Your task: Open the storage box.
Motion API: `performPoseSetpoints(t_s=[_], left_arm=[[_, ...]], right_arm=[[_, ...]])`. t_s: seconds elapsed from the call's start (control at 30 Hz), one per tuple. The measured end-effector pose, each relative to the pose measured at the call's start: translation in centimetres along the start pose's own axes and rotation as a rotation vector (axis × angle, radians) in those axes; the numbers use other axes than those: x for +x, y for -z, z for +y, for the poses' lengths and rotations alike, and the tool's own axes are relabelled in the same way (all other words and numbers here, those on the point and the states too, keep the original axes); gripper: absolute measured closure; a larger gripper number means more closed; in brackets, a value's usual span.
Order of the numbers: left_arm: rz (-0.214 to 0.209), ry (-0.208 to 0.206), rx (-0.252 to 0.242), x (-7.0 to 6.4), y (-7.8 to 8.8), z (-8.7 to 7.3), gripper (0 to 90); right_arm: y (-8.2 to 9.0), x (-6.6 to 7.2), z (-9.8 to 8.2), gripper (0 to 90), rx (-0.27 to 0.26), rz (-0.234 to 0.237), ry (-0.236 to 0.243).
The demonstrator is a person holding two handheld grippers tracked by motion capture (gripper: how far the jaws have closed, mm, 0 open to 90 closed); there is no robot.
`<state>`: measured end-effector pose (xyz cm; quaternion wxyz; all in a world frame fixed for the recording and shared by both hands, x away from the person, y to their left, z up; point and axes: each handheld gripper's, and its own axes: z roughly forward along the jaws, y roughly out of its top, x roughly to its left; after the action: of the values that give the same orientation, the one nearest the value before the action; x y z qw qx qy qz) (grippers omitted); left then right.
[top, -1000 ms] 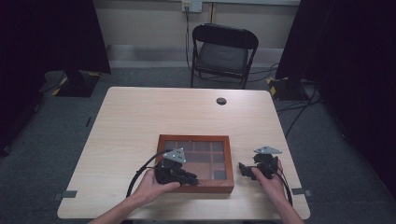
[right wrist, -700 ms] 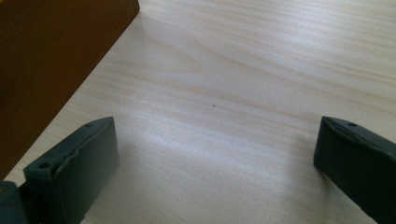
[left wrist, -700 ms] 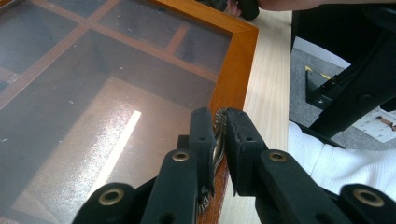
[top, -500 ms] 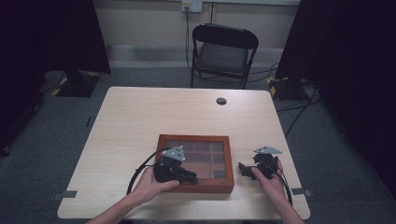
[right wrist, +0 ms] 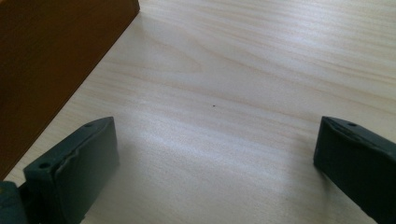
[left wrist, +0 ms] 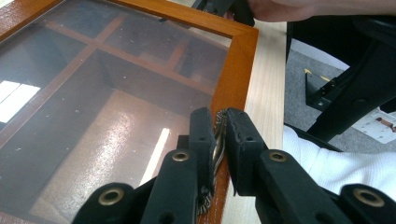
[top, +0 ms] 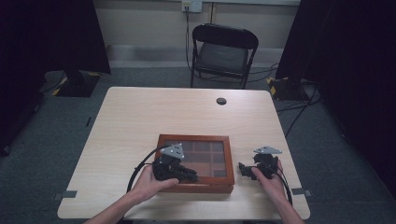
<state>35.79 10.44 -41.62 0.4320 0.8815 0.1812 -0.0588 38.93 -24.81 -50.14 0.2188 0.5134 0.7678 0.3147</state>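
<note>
A shallow wooden box [top: 194,138] with a glass lid over several compartments lies near the table's front edge. My left gripper [top: 193,176] lies over its front rim, held by a hand. In the left gripper view that gripper [left wrist: 219,122] is shut on a small metal clasp [left wrist: 218,142] at the edge of the orange-brown frame [left wrist: 236,60]. My right gripper [top: 243,169] rests on the table just right of the box. In the right gripper view the gripper [right wrist: 215,131] stands open over bare wood, with the box's side wall [right wrist: 46,56] at the left.
A small black round disc [top: 221,101] lies at the table's far edge. A black folding chair [top: 224,51] stands behind the table. The pale wooden tabletop [top: 130,126] stretches left of and beyond the box. A white sleeve [left wrist: 336,163] is close to my left gripper.
</note>
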Motion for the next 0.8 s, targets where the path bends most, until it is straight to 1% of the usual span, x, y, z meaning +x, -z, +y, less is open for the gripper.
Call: performPoseSetpoints(t_s=[0.07, 0.1, 0.17, 0.23, 0.27, 0.3, 0.33, 0.47, 0.53, 0.63, 0.67, 0.73, 0.8], left_arm=[[0.003, 0.002, 0.002, 0.0, 0.1, 0.1, 81.2], [-0.002, 0.003, -0.012, 0.0, 0.2, 0.1, 81.2], [-0.003, 0.006, -0.022, 0.0, 0.5, 0.4, 81.2], [-0.005, 0.005, -0.024, 0.0, 0.6, 0.5, 81.1], [-0.003, 0.012, -0.016, 0.0, 0.7, 0.6, 81.1], [0.000, 0.019, -0.021, 0.0, 0.6, 0.6, 81.0], [0.008, 0.017, -0.016, -0.1, 0.6, 0.6, 81.0], [0.008, 0.019, -0.004, -0.1, 0.6, 0.7, 81.0], [0.014, 0.021, 0.001, -0.2, 0.7, 0.9, 80.9], [0.017, 0.024, -0.011, -0.2, 0.9, 1.1, 80.9], [0.016, 0.031, -0.023, -0.2, 1.0, 1.1, 80.9], [0.017, 0.029, -0.021, -0.2, 1.1, 1.2, 80.8], [0.016, 0.036, -0.023, -0.2, 1.1, 1.2, 80.8]], right_arm=[[0.0, 0.0, 0.0, 0.0, 0.000, 0.000, 0.000], [0.0, 0.0, 0.0, 0.0, 0.001, 0.000, -0.001], [0.0, 0.0, 0.0, 0.0, 0.000, 0.000, 0.000], [0.0, 0.0, 0.0, 0.0, 0.001, 0.001, -0.001], [0.0, 0.0, 0.0, 0.0, 0.001, 0.001, -0.001], [0.0, 0.0, 0.0, 0.0, 0.001, 0.001, -0.001], [0.0, 0.0, 0.0, 0.0, 0.001, 0.001, -0.001], [0.0, 0.0, 0.0, 0.0, 0.000, 0.001, 0.000], [0.0, 0.0, 0.0, 0.0, 0.000, 0.001, 0.000], [0.0, 0.0, 0.0, 0.0, 0.001, 0.001, -0.001], [0.0, 0.0, 0.0, 0.0, 0.000, 0.001, 0.000], [0.0, 0.0, 0.0, 0.0, 0.000, 0.001, 0.000], [0.0, 0.0, 0.0, 0.0, 0.000, 0.001, 0.000]])
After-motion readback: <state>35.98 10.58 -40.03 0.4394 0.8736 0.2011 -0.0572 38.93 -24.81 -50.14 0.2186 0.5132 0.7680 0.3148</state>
